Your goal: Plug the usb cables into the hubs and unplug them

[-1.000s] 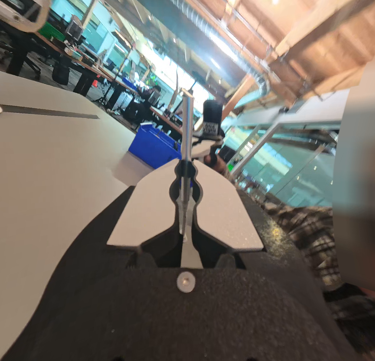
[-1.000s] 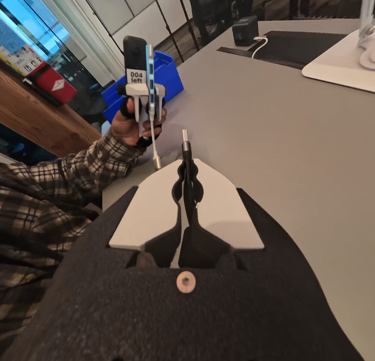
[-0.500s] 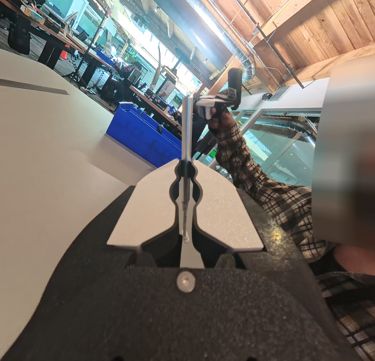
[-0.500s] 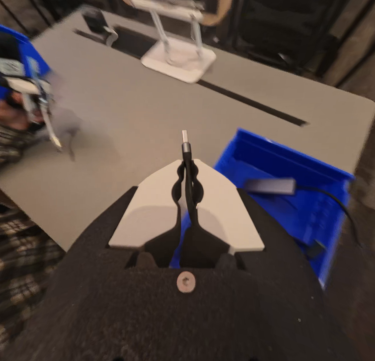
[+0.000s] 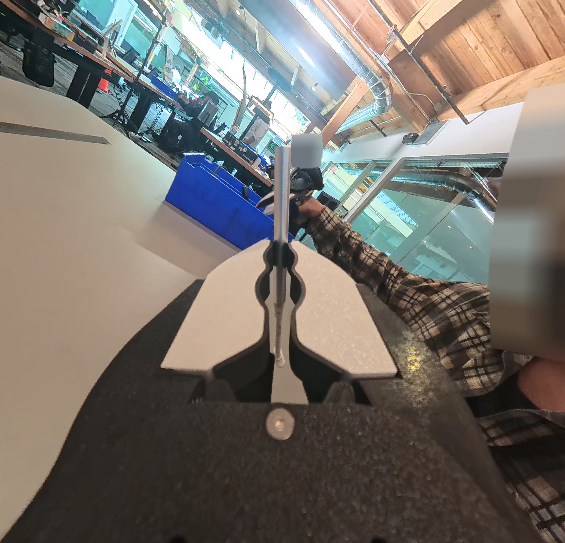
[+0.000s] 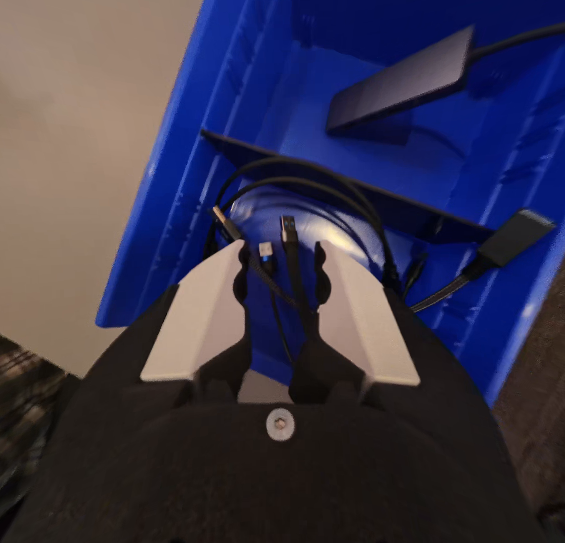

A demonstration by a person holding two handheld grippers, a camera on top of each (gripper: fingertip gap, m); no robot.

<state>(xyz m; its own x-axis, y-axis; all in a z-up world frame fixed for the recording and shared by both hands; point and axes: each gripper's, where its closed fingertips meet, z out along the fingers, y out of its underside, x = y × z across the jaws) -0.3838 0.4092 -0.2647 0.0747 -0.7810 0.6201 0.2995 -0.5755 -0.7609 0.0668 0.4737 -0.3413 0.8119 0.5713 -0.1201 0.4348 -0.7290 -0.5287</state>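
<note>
Left wrist view: left gripper [image 5: 280, 247] is clamped on a slim silver hub [image 5: 281, 192], edge-on and sticking up past the tips, off the tabletop [image 5: 76, 222]. Beyond it, a blue bin [image 5: 214, 204] sits at the tabletop's far edge, w/ the right gripper [image 5: 293, 192] above it, held by a plaid-sleeved arm [image 5: 397, 283]. The hub should be kept steady, ports facing the bin side.

Right wrist view (blurred): right gripper [image 6: 279, 247] is spread wide, nothing clamped, over the bin's near compartment. Flat black cable [image 6: 289, 232] lies betw. the fingers; braided cable [image 6: 266, 253] just left, a third plug [image 6: 224, 222] by the left tip. Probably a release or pick; best to close on one plug body only. Tangled leads & the divider [image 6: 336, 180] crowd the reach. A dark hub [image 6: 400, 85] lies in the far compartment, an adapter [image 6: 516, 238] by the right wall.
</note>
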